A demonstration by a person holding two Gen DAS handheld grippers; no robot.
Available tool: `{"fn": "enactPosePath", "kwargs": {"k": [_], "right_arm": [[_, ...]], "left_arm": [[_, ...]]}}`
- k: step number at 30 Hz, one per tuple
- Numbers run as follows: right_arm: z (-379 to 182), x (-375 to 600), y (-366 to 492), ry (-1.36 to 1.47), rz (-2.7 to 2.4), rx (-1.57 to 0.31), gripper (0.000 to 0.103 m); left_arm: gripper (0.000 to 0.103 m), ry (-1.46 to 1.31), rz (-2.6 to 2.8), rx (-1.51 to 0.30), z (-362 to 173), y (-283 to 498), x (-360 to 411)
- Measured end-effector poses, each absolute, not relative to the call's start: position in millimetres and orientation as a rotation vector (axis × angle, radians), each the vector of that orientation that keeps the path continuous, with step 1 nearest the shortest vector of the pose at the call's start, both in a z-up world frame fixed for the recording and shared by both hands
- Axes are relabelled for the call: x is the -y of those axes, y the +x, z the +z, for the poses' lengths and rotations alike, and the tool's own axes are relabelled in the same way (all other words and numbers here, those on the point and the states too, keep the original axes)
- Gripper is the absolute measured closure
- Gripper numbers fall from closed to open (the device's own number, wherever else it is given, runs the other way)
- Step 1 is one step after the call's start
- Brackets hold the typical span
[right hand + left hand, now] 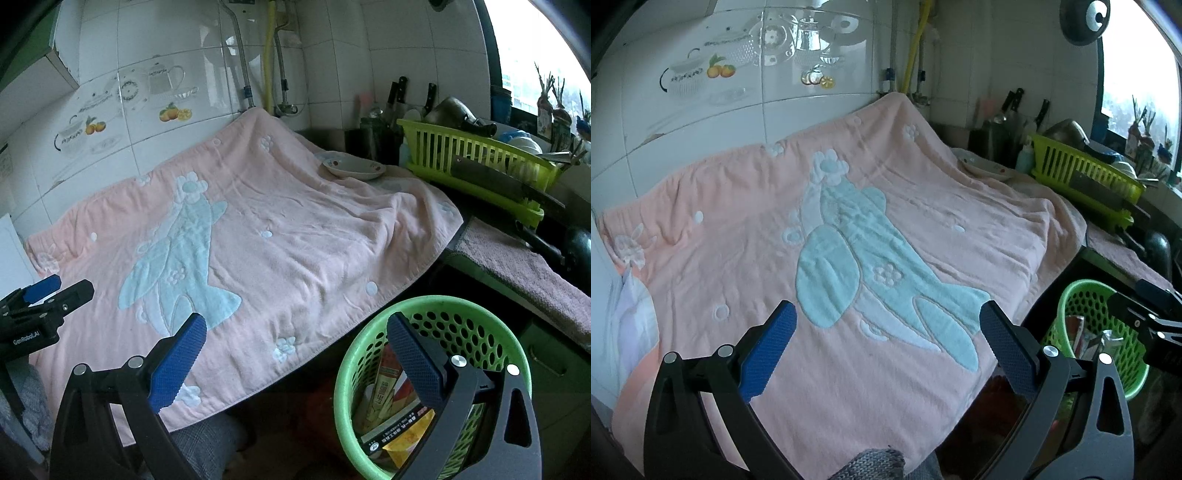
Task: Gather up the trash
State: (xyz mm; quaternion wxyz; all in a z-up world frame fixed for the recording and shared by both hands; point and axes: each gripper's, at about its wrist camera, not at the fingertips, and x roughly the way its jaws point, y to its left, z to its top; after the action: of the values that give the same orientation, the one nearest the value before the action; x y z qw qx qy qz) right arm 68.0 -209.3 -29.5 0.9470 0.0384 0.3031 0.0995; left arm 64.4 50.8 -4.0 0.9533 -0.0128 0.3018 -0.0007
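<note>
Both tongs, left gripper [888, 345] and right gripper [295, 352], are spread and empty. Wrappers [402, 435] lie inside green basket [354, 354] beneath right tong. Pink towel [849, 387] shows no remaining trash; collection appears complete.

both wrist views look down close over the pink towel [849, 258], sharing the green basket [354, 354].
</note>
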Motion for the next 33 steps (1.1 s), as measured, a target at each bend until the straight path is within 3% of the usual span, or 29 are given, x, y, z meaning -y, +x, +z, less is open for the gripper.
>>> {"fn": "enactPosePath", "kwargs": {"k": [33], "right_arm": [[-28.3,201.1,64.6,0.071,0.206,-0.617,0.008]], "left_arm": [[0.005,-0.033,0.004,-0.623,-6.7,65.2,-53.1]]}}
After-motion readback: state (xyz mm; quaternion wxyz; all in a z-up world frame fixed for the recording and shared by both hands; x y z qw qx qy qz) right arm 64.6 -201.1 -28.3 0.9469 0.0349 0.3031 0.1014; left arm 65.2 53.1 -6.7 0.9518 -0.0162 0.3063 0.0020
